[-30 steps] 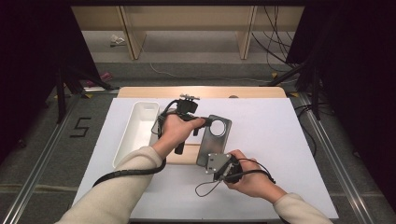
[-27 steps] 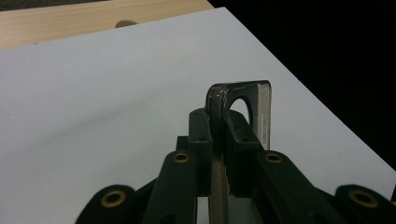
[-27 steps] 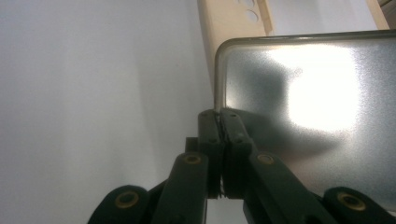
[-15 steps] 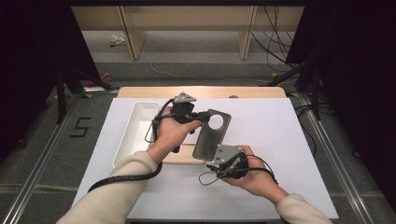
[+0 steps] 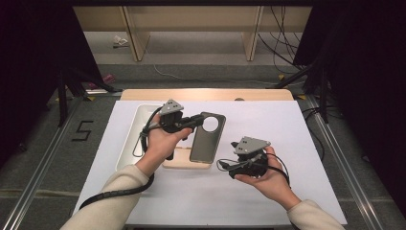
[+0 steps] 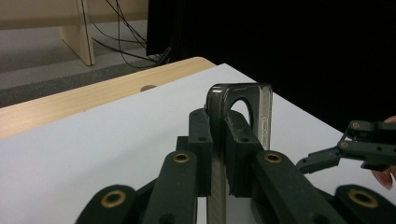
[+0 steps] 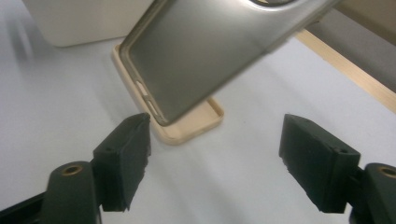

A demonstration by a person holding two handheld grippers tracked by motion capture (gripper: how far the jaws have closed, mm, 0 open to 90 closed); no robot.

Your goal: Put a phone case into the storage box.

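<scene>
While the left gripper (image 5: 195,120) is carried at centre-left of the high view, its jaws are clamped together on the upper edge of the grey phone case (image 5: 207,139), beside the round camera cut-out. The left hand (image 5: 160,141) wraps the gripper body from below, with the forearm and cream sleeve rising from the lower left of the frame and the jaws pointing toward the right. In the left gripper view, the pads grip the case (image 6: 243,100) edge-on at frame centre, the case standing upright between them and its curved cut-out rising above the jaw tips.

The right gripper (image 5: 239,165) sits at lower centre-right of the high view, cradled in the upturned right hand (image 5: 268,177), with its jaws pointing toward the left of the frame. Its jaws have just been opening and now stand wide apart with nothing between them. In the right gripper view, the two pads (image 7: 126,154) occupy the lower left and lower right corners; the case (image 7: 210,51) hangs above them in the upper half of the frame, tilted and clear of both pads.

Below the case lies a wooden phone-shaped block (image 5: 184,163) on the white table sheet (image 5: 297,143). A white tray (image 5: 131,139) lies at the left of the sheet, just beside the left hand.
</scene>
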